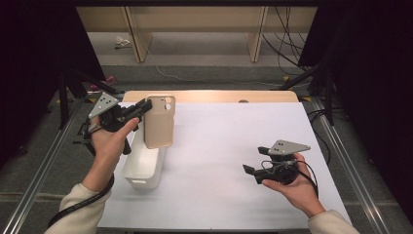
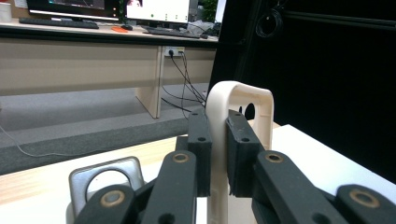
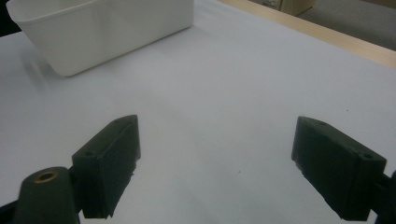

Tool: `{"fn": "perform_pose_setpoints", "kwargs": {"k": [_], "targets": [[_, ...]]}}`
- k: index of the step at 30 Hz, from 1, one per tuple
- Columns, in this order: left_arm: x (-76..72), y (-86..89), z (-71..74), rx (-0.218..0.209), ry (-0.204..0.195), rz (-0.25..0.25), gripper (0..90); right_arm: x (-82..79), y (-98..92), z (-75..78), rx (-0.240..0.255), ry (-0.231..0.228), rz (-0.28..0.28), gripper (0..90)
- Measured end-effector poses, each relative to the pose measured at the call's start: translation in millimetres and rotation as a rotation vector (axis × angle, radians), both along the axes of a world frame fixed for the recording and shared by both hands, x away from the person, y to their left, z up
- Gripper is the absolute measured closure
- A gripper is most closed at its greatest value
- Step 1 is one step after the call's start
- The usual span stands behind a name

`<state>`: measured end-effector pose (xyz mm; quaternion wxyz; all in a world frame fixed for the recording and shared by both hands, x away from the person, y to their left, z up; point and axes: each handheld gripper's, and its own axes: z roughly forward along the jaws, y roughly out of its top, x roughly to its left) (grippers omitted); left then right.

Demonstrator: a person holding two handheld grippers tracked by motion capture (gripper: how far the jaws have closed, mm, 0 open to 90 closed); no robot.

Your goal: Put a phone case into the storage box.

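White bin [image 1: 142, 168] beside bare tabletop [image 1: 229, 141]

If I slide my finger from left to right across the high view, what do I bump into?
Left claw → beige phone case pinched in that claw, held upright over the white bin → bare white table → right claw, open and holding nothing.

Even overhead light is falling on the white bench [image 1: 229, 146], leaving soft shadows; surroundings are staying dark. The near fingers [image 3: 109, 163] are showing slightly blurred and dim.
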<state>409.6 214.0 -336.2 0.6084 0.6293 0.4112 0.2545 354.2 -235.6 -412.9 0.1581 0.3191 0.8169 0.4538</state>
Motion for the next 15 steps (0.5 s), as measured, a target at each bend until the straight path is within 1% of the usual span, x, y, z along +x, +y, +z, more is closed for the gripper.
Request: {"fn": "perform_pose_setpoints", "kwargs": {"k": [6, 15], "targets": [[2.1, 5.3, -0.4, 0.002, -0.004, 0.001, 81.6, -0.4, -1.2, -0.1, 0.001, 0.002, -0.005, 16.4], [5.0, 14.0, -0.8, 0.011, -0.008, 0.02, 81.6, -0.6, -3.4, 0.0, 0.003, 0.002, -0.013, 16.4]]}}
